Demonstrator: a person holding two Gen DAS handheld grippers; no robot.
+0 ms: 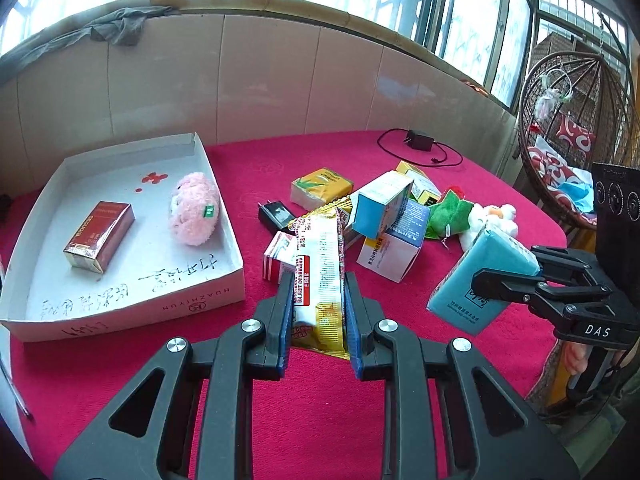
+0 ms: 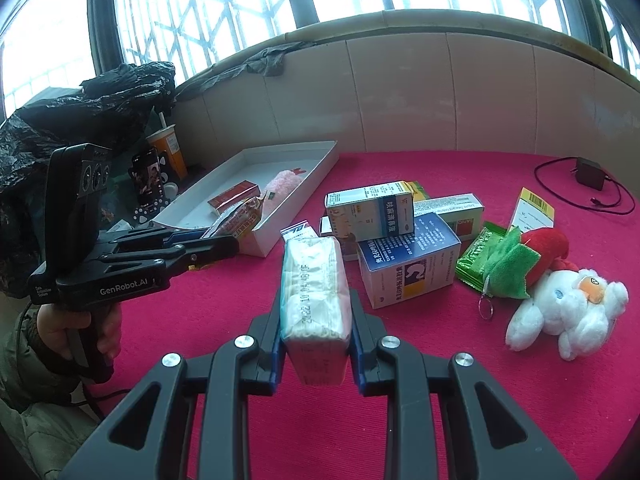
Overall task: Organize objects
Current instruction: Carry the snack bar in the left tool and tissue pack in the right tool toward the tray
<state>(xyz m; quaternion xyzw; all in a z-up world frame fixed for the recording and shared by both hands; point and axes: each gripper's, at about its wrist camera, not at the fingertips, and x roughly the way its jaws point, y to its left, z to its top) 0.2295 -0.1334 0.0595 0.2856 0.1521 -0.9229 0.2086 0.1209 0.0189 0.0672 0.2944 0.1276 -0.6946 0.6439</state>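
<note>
My left gripper (image 1: 318,286) is shut on a yellow and white snack packet (image 1: 320,264), held above the red table. It also shows in the right wrist view (image 2: 224,242) beside the white tray (image 2: 280,232). My right gripper (image 2: 316,300) is shut on a blue tissue pack (image 2: 314,292), also seen in the left wrist view (image 1: 480,276). The white tray (image 1: 132,308) holds a red box (image 1: 100,236) and a pink plush (image 1: 194,208).
A pile of medicine boxes (image 2: 404,256), a yellow pack (image 1: 320,188), a black charger (image 1: 274,214) and a Santa plush (image 2: 560,304) lie mid-table. A black adapter with cable (image 1: 420,142) lies at the back. A hanging wicker chair (image 1: 576,136) stands to the right.
</note>
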